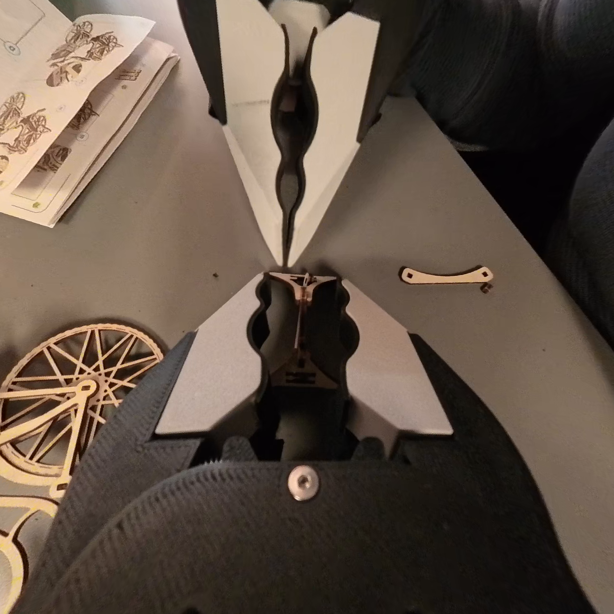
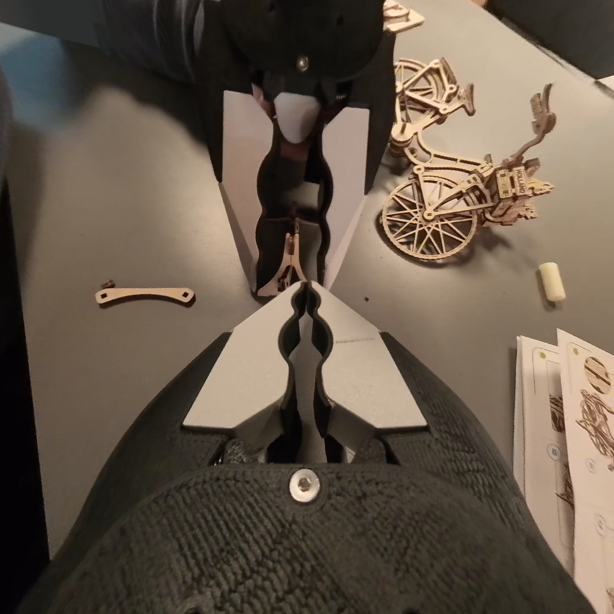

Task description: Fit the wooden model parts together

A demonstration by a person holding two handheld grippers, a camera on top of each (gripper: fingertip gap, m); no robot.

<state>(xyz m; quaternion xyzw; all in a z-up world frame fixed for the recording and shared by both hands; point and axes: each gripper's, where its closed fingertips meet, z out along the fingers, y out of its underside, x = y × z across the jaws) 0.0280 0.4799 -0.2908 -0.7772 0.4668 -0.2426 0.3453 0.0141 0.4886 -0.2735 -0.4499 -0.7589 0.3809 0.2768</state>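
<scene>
Two claws tip to tip low over the grey table (image 1: 139, 252), pointing at each other: left claw (image 1: 300, 282) clamped on a small wooden saddle-shaped piece (image 1: 300, 292) held on edge between its wavy black pads (image 1: 262, 319); right claw (image 2: 306, 285) with fingertips pressed together, nothing visible between them, its tips just at the near end of that piece (image 2: 282, 275). Flat on the table toward its person-side edge, apart from both claws, a curved wooden strip (image 1: 445, 275); farther in, beside the left claw, the wooden bicycle model (image 2: 442, 196) on its side, near a folded instruction sheet (image 1: 66, 109).
</scene>
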